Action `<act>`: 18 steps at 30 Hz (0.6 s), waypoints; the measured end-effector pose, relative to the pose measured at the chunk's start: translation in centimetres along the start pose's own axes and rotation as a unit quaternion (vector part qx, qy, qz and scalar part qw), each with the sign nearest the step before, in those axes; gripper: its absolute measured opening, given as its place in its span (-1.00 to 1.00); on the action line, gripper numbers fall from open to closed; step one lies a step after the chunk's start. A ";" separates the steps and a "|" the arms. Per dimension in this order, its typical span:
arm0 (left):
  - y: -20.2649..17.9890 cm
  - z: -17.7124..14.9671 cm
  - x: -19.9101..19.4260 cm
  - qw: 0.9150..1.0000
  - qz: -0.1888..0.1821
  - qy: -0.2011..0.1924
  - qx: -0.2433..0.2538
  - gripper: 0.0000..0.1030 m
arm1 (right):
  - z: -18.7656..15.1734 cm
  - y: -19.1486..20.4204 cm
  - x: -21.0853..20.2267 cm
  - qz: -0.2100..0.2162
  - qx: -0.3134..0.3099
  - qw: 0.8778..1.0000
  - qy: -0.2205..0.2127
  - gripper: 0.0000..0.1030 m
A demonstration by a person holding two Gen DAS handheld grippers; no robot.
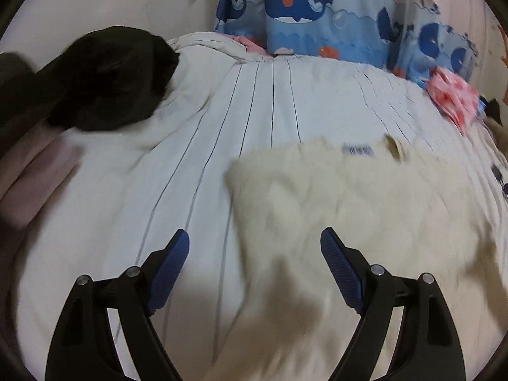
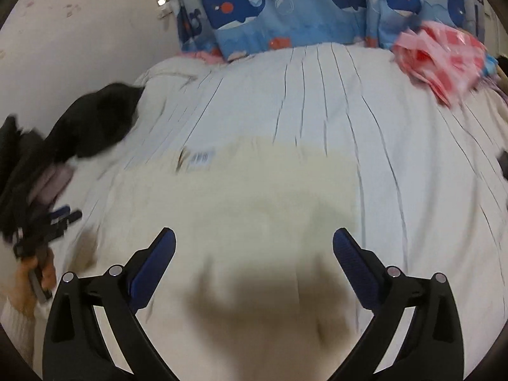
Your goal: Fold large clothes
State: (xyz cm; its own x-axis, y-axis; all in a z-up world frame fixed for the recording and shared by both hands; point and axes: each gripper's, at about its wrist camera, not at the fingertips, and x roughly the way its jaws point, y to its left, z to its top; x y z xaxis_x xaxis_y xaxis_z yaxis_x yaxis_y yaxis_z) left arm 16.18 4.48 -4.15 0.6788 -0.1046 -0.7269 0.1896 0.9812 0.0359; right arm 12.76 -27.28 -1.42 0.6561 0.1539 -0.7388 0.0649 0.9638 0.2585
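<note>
A cream fleecy garment lies spread flat on the striped white bed, with a label near its far edge. It also shows in the right wrist view, blurred. My left gripper is open and empty above the garment's left edge. My right gripper is open and empty above the garment's near middle. The left gripper and the hand holding it show at the left edge of the right wrist view.
A black garment is heaped at the bed's far left, above a folded mauve cloth. A pink and red cloth lies at the far right. Whale-print curtains hang behind the bed.
</note>
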 end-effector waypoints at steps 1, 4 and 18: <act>-0.5 1.0 2.0 1.000 0.001 0.006 -0.010 0.58 | 0.9 -0.2 2.5 -0.010 0.009 1.000 0.013 0.86; -1.4 1.7 8.6 0.997 0.032 0.062 -0.037 0.63 | 0.4 -3.3 11.8 -0.068 0.024 0.992 0.107 0.88; 6.4 -11.2 -0.4 0.971 -0.092 0.217 -0.044 0.86 | -12.0 -10.3 -3.9 0.093 0.126 0.974 0.161 0.88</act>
State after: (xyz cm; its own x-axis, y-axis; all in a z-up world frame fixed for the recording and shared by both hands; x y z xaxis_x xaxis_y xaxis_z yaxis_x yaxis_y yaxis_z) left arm 9.12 12.62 -11.32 0.2730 -0.2199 -0.9365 0.2052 0.9644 -0.1667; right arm 0.53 -35.19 -8.68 0.4067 0.4208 -0.8109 0.1756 0.8351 0.5214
